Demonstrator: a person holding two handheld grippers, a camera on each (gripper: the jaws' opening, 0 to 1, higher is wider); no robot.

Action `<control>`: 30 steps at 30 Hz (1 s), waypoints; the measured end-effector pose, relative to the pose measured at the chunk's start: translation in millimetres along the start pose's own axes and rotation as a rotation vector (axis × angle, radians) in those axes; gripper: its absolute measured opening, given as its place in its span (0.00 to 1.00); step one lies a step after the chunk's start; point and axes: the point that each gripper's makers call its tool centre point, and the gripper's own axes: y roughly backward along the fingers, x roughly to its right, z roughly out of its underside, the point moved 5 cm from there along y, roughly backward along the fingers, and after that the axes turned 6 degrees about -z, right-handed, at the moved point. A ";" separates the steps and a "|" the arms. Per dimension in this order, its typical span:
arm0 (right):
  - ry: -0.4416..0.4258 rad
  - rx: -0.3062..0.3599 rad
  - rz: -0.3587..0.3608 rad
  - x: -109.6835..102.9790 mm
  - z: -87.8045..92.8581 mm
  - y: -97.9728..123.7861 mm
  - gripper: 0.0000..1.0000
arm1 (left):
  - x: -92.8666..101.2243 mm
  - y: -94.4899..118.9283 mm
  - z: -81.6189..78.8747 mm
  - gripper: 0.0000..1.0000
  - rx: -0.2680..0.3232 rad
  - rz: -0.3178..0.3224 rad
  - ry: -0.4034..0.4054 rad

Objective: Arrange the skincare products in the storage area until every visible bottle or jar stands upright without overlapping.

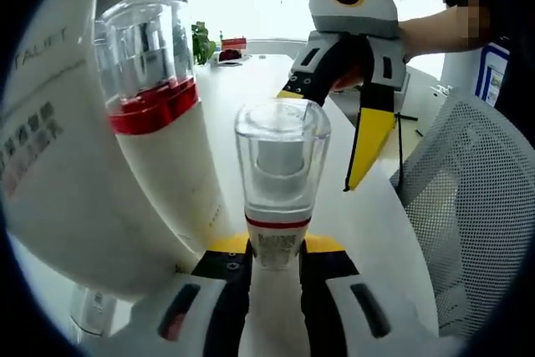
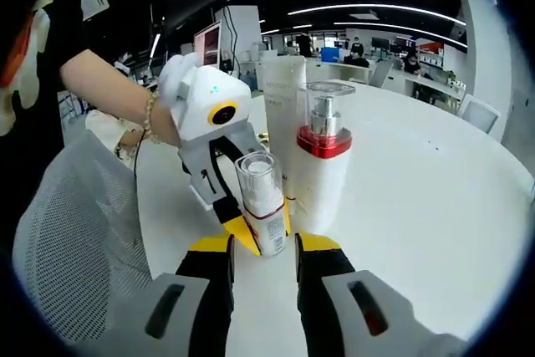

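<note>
We take the small bottle (image 1: 280, 198) as the thing in hand: a slim white plastic body with a red band under a clear, hard cap. We judge it light, stiff, smooth and easily tipped, so the hold belongs low on the white body, not on the cap, which may pull off. It stands upright on the white worktop (image 2: 418, 206), gripped near its base by the left claw (image 1: 277, 263). Touching or just beside the small bottle stands the big bottle (image 1: 163, 148), rounder, white, with a red collar and clear cap. Behind that rises a tall white tube (image 2: 284, 102). The right claw (image 2: 263, 261) hangs released just short of the small bottle.
</note>
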 end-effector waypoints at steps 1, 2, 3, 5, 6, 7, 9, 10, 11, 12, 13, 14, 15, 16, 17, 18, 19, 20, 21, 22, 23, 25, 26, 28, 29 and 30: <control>0.001 0.001 0.000 0.0 -0.2 -0.1 0.28 | 0.3 0.4 0.2 0.20 0.000 0.001 0.001; 0.002 0.000 0.002 0.2 -0.3 -0.2 0.29 | 0.8 1.0 0.1 0.21 0.001 0.002 0.004; 0.001 0.001 0.004 0.0 -0.6 -0.7 0.30 | 0.8 1.4 0.3 0.21 0.001 0.000 0.005; 0.002 0.000 0.004 -0.4 -0.8 -1.0 0.29 | 2.3 3.1 -0.2 0.23 0.000 -0.002 0.008; 0.003 0.000 0.004 -0.6 -0.9 -1.0 0.29 | 2.1 4.0 0.3 0.23 -0.001 -0.006 0.010; 0.003 0.001 0.003 -0.7 -1.3 -1.0 0.30 | 2.0 4.8 0.6 0.24 -0.001 -0.008 0.011; 0.006 0.002 0.004 -1.5 -2.2 -0.8 0.30 | 3.0 7.0 0.8 0.24 0.000 -0.013 0.016; 0.007 0.002 0.005 -1.9 -2.5 -0.8 0.31 | 3.1 7.8 0.9 0.25 0.001 -0.014 0.018; 0.006 0.001 0.007 -1.8 -2.5 -0.8 0.33 | 3.2 9.1 1.0 0.26 0.001 -0.018 0.021; 0.005 0.001 0.009 -2.0 -2.6 -0.7 0.34 | 5.4 10.3 0.2 0.27 0.001 -0.020 0.024; 0.006 0.001 0.011 -2.5 -3.0 -0.6 0.35 | 6.7 12.1 -0.1 0.27 0.002 -0.023 0.028; 0.008 0.000 0.013 -3.5 -3.7 -0.4 0.36 | 6.0 13.0 0.9 0.28 0.003 -0.026 0.032; 0.009 0.001 0.014 -4.8 -4.8 -0.3 0.37 | 6.0 13.6 1.1 0.29 0.004 -0.027 0.034; 0.009 0.001 0.014 -6.0 -5.7 -0.3 0.38 | 6.1 15.3 1.1 0.31 0.007 -0.030 0.039; 0.010 0.001 0.015 -6.3 -6.0 -0.6 0.39 | 6.5 17.5 1.1 0.33 0.008 -0.035 0.048; 0.012 0.000 0.017 -6.8 -6.4 -0.8 0.41 | 7.2 19.1 0.9 0.35 0.008 -0.037 0.053; 0.014 -0.003 0.020 -8.8 -7.6 -0.9 0.43 | 8.3 21.2 0.5 0.36 0.008 -0.039 0.056; 0.014 -0.003 0.023 -10.2 -8.4 -0.8 0.45 | 10.2 24.6 -0.6 0.38 0.007 -0.044 0.061; 0.014 -0.003 0.027 -10.9 -8.7 -0.7 0.47 | 11.2 26.7 -1.0 0.39 0.006 -0.048 0.064; 0.015 -0.002 0.033 -11.7 -9.2 -0.6 0.50 | 11.8 29.9 0.1 0.40 0.004 -0.056 0.068; 0.015 -0.003 0.037 -13.0 -10.1 -0.5 0.52 | 12.2 32.1 0.7 0.41 0.004 -0.061 0.071; 0.011 -0.009 0.049 -14.9 -11.0 -0.2 0.58 | 13.8 38.3 1.0 0.43 0.005 -0.073 0.081; 0.010 -0.010 0.053 -15.2 -10.9 -0.1 0.61 | 14.6 42.4 1.2 0.44 0.007 -0.082 0.088; 0.002 -0.011 0.067 -17.6 -11.7 1.4 0.65 | 17.4 49.0 1.0 0.46 0.011 -0.095 0.099; -0.004 -0.009 0.071 -17.5 -11.1 1.6 0.66 | 18.5 51.8 1.3 0.47 0.012 -0.104 0.106; -0.010 -0.006 0.075 -18.1 -11.0 2.1 0.68 | 19.2 54.2 1.8 0.48 0.012 -0.110 0.112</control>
